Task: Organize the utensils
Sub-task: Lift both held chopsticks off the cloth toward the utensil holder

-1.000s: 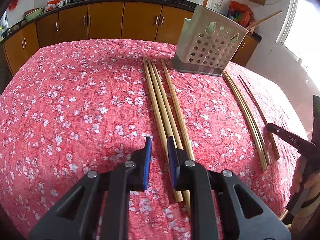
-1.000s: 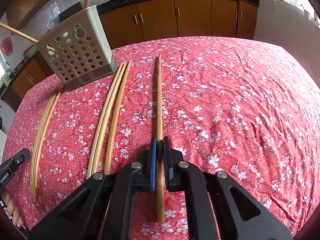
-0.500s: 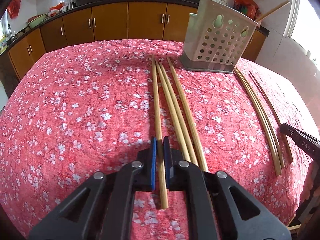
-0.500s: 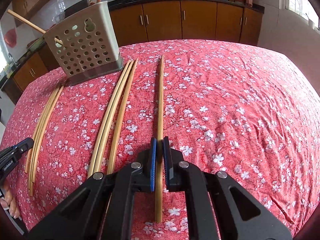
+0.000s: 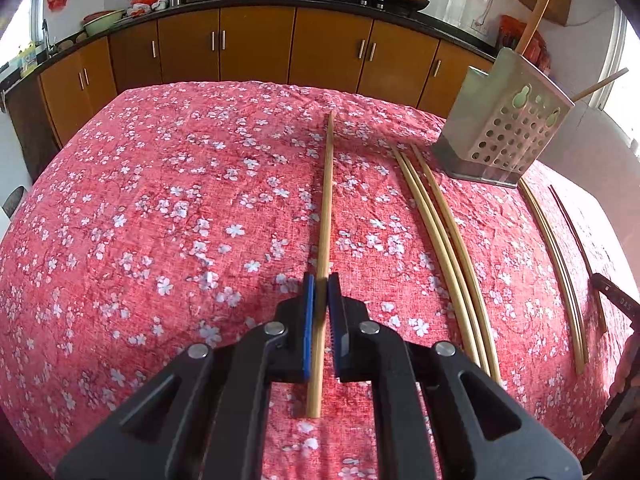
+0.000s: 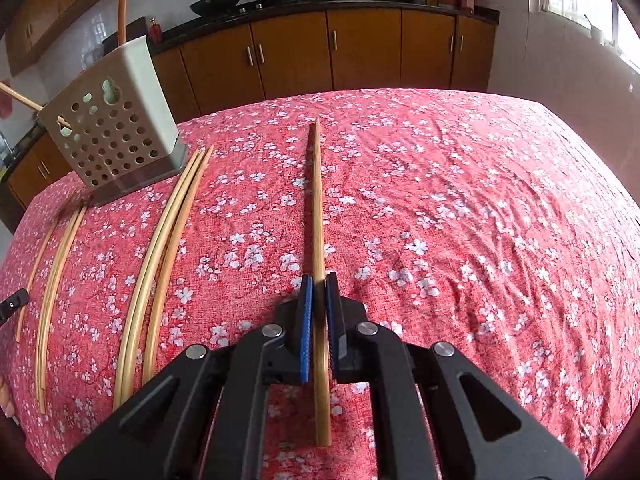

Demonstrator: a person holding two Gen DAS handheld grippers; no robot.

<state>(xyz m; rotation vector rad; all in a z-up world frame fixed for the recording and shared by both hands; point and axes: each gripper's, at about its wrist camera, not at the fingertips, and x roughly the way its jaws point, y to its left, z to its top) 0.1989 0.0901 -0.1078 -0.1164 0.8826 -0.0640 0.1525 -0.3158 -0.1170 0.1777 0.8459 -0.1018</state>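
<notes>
My left gripper (image 5: 321, 286) is shut on a long bamboo chopstick (image 5: 327, 200) and holds it just above the red floral tablecloth (image 5: 160, 208). My right gripper (image 6: 316, 286) is shut on another bamboo chopstick (image 6: 317, 200), also lifted a little off the cloth. The perforated beige utensil holder (image 5: 506, 136) stands at the far right in the left wrist view and at the far left in the right wrist view (image 6: 110, 124), with a chopstick or two sticking out of it. Three chopsticks (image 5: 440, 232) lie beside the holder.
Another bundle of chopsticks (image 5: 556, 256) lies near the table's right edge in the left wrist view. Brown kitchen cabinets (image 5: 260, 52) and a counter with woks stand behind the table. The other gripper's tip (image 5: 618, 300) shows at the right edge.
My left gripper closed on one chopstick from the group of several and carried it leftward, away from the other three. My right gripper kept its chopstick and rose slightly.
</notes>
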